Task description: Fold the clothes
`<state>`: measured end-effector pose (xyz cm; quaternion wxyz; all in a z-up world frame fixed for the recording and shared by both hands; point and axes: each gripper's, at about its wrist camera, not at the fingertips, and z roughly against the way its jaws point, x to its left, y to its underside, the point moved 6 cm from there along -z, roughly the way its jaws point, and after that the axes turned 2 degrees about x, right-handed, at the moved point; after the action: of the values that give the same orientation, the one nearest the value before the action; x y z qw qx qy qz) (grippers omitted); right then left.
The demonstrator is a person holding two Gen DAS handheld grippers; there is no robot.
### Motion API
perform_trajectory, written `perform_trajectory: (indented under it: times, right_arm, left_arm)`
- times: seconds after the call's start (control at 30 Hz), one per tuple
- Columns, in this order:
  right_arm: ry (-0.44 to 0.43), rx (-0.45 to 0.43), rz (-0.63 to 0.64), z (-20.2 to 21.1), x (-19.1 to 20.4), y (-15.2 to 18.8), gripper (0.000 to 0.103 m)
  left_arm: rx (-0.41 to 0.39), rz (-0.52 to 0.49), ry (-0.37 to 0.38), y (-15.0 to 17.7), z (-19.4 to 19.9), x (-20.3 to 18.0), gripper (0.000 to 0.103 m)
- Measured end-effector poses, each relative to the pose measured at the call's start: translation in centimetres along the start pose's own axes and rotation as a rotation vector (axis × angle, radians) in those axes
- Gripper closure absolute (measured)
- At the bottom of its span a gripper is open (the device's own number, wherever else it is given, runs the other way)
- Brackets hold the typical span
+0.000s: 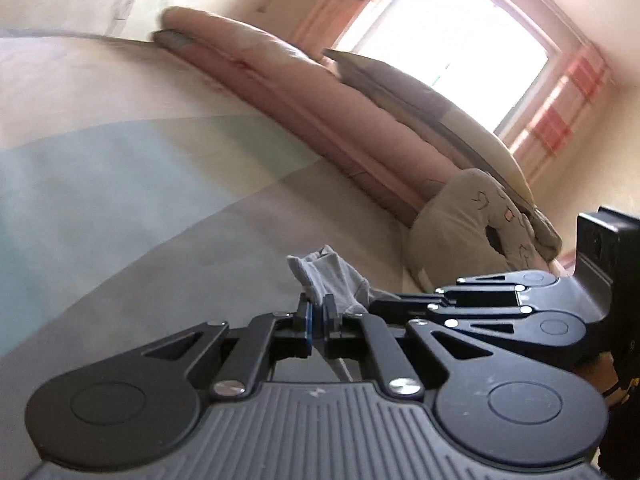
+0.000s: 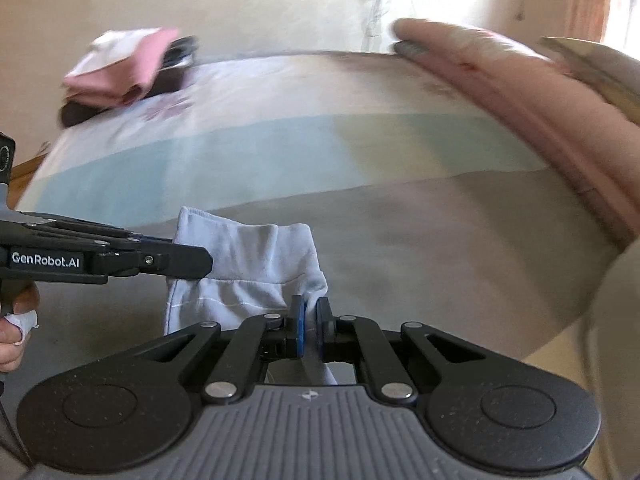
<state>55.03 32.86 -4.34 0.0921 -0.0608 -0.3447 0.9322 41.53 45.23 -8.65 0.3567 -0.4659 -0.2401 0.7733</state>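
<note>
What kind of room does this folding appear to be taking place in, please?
Most likely a bedroom: the work surface is a bed with a striped sheet, a rolled pink quilt and pillows lie along its far side, and a curtained window lights it. Both grippers clamp a pale garment.

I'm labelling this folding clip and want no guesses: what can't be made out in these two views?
- The pale garment: both views show only its top edge. The right gripper and left gripper hide the rest, so its type is unclear.
- The folded pile in the right wrist view: blurred, pieces uncountable.
- The person's hand: cut off by the left edge.
</note>
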Motion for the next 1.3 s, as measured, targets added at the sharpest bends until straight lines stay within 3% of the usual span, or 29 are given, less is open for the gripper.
perform_trajectory:
  times: [0.23, 0.37, 0.47, 0.53, 0.6, 0.7, 0.73, 0.77, 0.9, 0.93, 1.07, 1.13, 1.23, 1.3]
  right_arm:
    - [0.146, -0.014, -0.075, -1.3, -6.4, -1.2, 0.099]
    - [0.154, -0.009, -0.144, -1.9, -8.6, -0.6, 0.098]
    - [0.157, -0.001, -0.169, -1.9, -8.9, 1.3, 0.097]
    - [0.137, -0.011, -0.192, -1.4, -8.5, 3.1, 0.094]
    - [0.115, -0.037, -0.236, -0.8, -8.2, 4.5, 0.092]
    - [0.112, -0.058, -0.305, 0.0, -8.4, 6.0, 0.082]
    - [0.110, -0.058, -0.332, 0.2, -8.5, 6.4, 0.081]
    - [0.109, -0.059, -0.359, 0.4, -8.7, 6.9, 0.081]
    - [0.173, 0.000, -0.333, 3.4, -9.2, 9.0, 0.078]
    - [0.199, 0.016, -0.335, 4.7, -9.4, 9.8, 0.075]
    - [0.267, 0.065, -0.374, 9.0, -10.4, 13.1, 0.071]
    - [0.283, 0.104, -0.395, 10.6, -10.4, 15.2, 0.070]
    - [0.292, 0.141, -0.420, 12.1, -10.2, 17.6, 0.068]
    - [0.291, 0.154, -0.434, 12.7, -10.1, 18.9, 0.068]
  left_arm:
    - [0.072, -0.086, 0.016, -1.4, -6.2, -0.6, 0.099]
    - [0.113, -0.130, -0.026, -0.3, -9.1, 0.6, 0.096]
    - [0.137, -0.073, -0.008, -0.2, -9.8, 1.7, 0.094]
    - [0.089, -0.118, -0.033, -1.1, -8.9, 1.7, 0.092]
    - [0.089, -0.130, -0.063, -1.1, -8.7, 2.2, 0.082]
    - [0.124, -0.105, -0.081, -0.9, -8.6, 2.7, 0.078]
    - [0.128, -0.126, -0.095, -0.9, -8.4, 2.3, 0.068]
    - [0.135, -0.174, -0.117, -0.7, -8.3, 1.7, 0.055]
    - [0.144, -0.355, -0.208, -0.5, -7.8, -1.0, 0.042]
    - [0.146, -0.398, -0.213, -0.4, -7.6, -1.9, 0.034]
    - [0.169, -0.584, -0.106, 1.3, -6.7, -7.1, 0.025]
    - [0.185, -0.691, 0.002, 2.9, -6.4, -10.2, 0.017]
    - [0.253, -0.801, 0.163, 6.1, -6.5, -13.4, 0.016]
    - [0.290, -0.849, 0.207, 7.9, -6.9, -14.8, 0.016]
